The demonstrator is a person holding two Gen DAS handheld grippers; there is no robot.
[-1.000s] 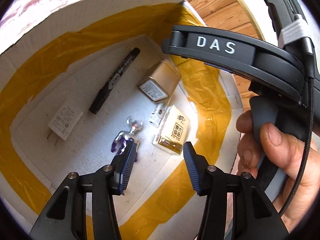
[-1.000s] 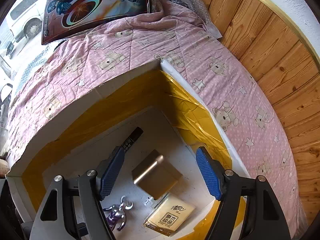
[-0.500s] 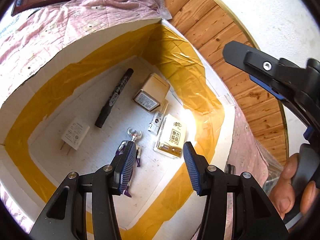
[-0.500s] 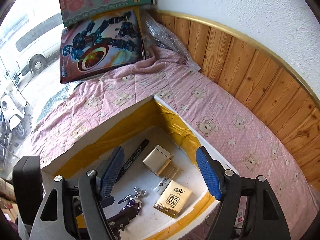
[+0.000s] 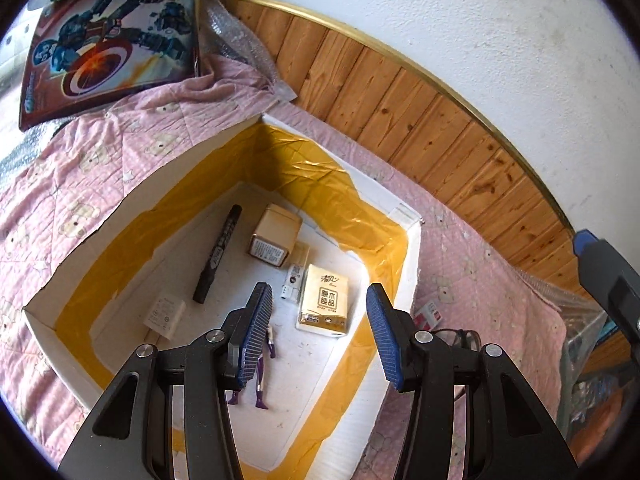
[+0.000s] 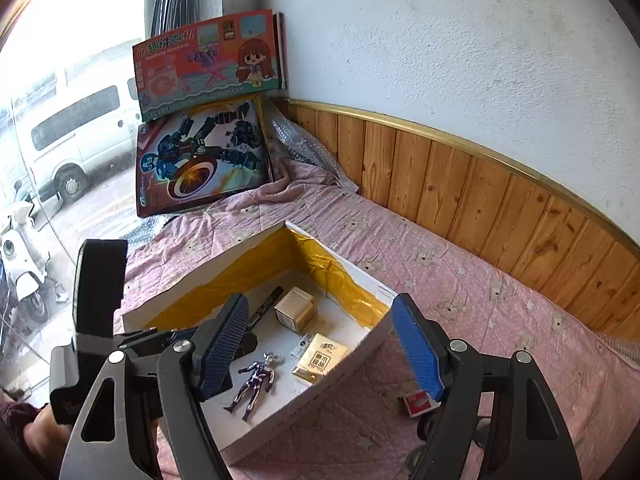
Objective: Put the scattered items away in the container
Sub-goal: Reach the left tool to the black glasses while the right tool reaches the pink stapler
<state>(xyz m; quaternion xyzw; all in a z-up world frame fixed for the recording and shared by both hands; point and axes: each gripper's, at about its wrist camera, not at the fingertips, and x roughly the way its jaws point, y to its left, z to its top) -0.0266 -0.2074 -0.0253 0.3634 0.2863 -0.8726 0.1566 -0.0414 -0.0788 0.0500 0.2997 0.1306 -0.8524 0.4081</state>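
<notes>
A white cardboard box [image 5: 414, 256], its inner walls lined with crinkled yellow tape, sits on a pink quilted bedspread [image 6: 460, 280] printed with bears, and most of the tidying looks done. Inside the box lie a black marker [image 5: 218, 254], a brushed gold tin [image 5: 276, 234], a white plug adapter [image 5: 166, 314], a tan soft-pack of tissues [image 5: 325, 300], a small white tube [image 5: 293, 280] beside the tissues and a glossy purple-and-silver figurine [image 6: 254, 384]. Two things appear left to do: just outside the box's near corner, on the bedspread, rest a small red-and-white packet [image 6: 418, 402] and a pair of dark-rimmed glasses [image 5: 460, 338]. The left gripper [image 5: 318, 334] hangs over the box with its ribbed blue pads spread wide and nothing between them; the right gripper [image 6: 326, 350] is likewise wide and empty, poised above the box's near edge. Two printed toy cartons [image 6: 208, 120] lean against the rough white wall beyond the box, above varnished wood panelling.
</notes>
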